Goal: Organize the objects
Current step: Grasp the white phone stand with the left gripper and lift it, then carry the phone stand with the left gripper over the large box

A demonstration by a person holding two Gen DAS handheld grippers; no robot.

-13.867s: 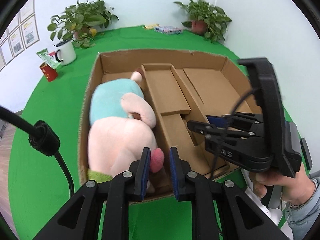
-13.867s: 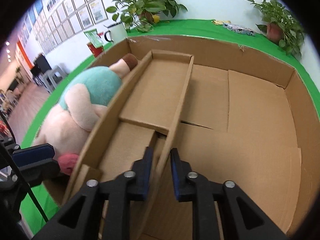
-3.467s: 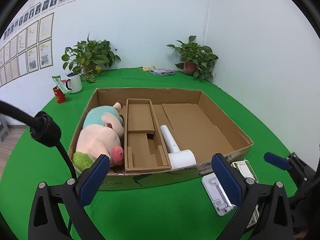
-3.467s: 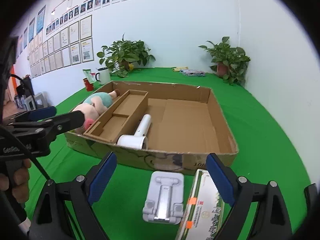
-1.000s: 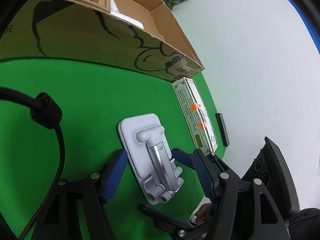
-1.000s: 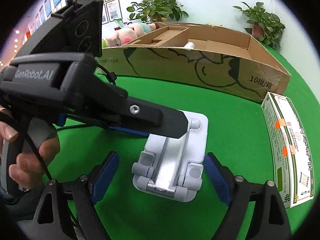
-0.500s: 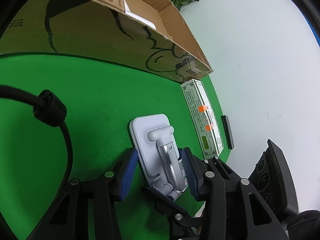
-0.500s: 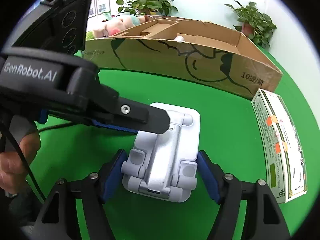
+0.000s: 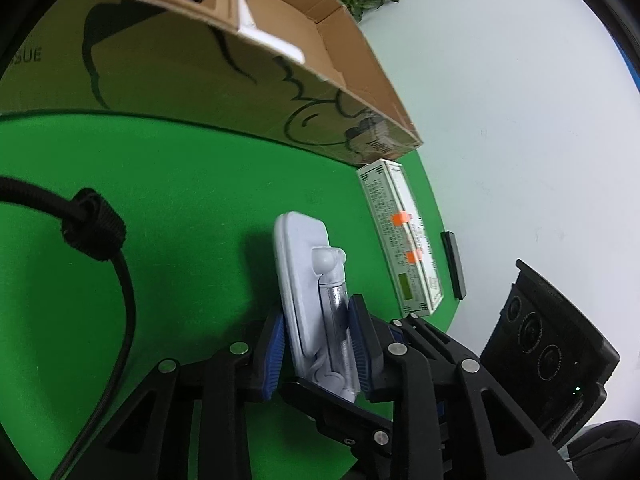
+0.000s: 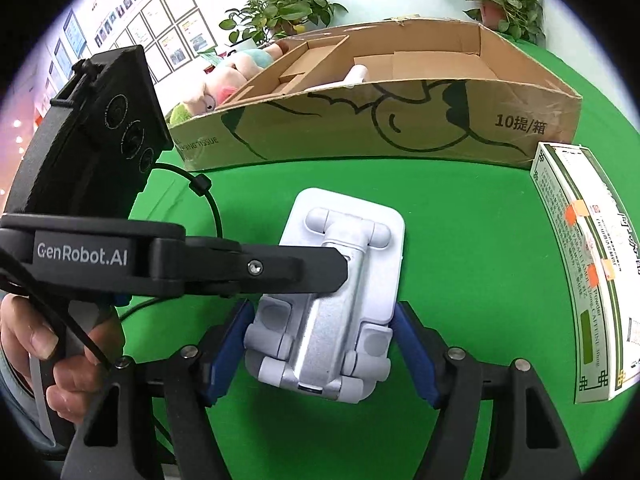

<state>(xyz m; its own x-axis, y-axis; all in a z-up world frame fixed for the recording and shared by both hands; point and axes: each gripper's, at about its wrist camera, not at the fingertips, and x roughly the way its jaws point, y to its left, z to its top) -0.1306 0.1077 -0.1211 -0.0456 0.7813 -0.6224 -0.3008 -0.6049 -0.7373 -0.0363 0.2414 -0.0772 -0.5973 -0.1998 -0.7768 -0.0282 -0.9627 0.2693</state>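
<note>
A white folding phone stand is on the green table in front of the cardboard box. My left gripper is shut on the stand's near end, pads on the plate and the arm. My right gripper has its blue pads against both sides of the stand's near end. The left gripper's finger crosses over the stand in the right wrist view. The box holds a plush pig, a cardboard divider and a white hair dryer.
A long white and green carton lies right of the stand. A thin black object lies at the table's edge. Potted plants stand behind the box. A black cable hangs at left.
Both grippers have closed in on the phone stand. The left one now clamps it, and the stand has tilted up on its edge in the left wrist view.
</note>
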